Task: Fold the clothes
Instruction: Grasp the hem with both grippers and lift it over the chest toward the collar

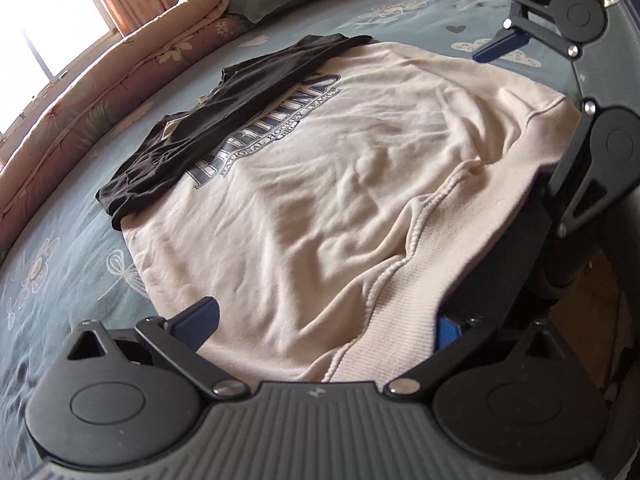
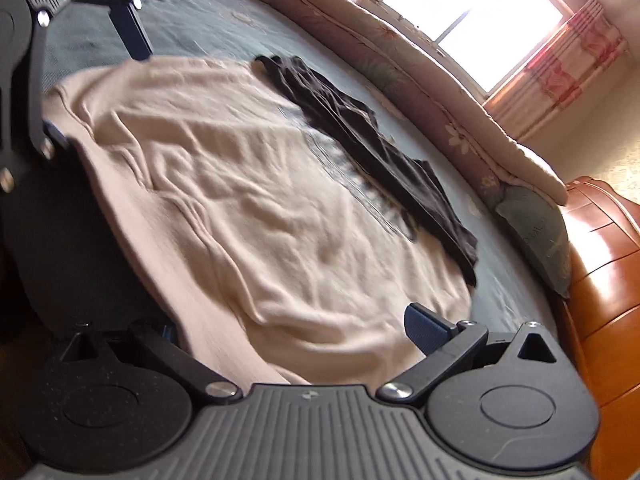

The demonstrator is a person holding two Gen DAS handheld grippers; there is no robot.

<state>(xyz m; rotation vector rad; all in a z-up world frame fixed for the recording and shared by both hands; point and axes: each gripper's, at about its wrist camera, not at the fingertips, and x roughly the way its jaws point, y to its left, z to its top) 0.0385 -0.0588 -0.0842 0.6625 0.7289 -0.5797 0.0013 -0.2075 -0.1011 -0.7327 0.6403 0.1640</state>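
Cream sweatshirt point(image 1: 340, 200) lies spread flat across the blue flowered bedsheet point(image 1: 60, 280), its printed front facing up and its ribbed hem at the near edge of the bed. A dark garment point(image 1: 224, 116) lies crumpled over its far side, covering part of the lettering, up toward ten o'clock in the left wrist view and toward one o'clock in the right wrist view.

The left gripper point(image 1: 324, 324) sits low at six o'clock with its jaws wide apart, one blue finger point(image 1: 196, 320) resting on the cloth and the other mostly hidden under the hem; the hem runs between them but is not pinched.

The right gripper point(image 2: 292, 328) is likewise spread wide at six o'clock of its own view, the sweatshirt's edge passing between the fingers, nothing clamped. In the left wrist view it shows at two o'clock, at the opposite corner of the hem.

Beyond the clothes, a rolled quilt point(image 2: 420, 92) runs along the far side of the bed under a bright window point(image 2: 472, 12), with a pillow point(image 2: 540, 236) beside the wooden headboard point(image 2: 608, 300).
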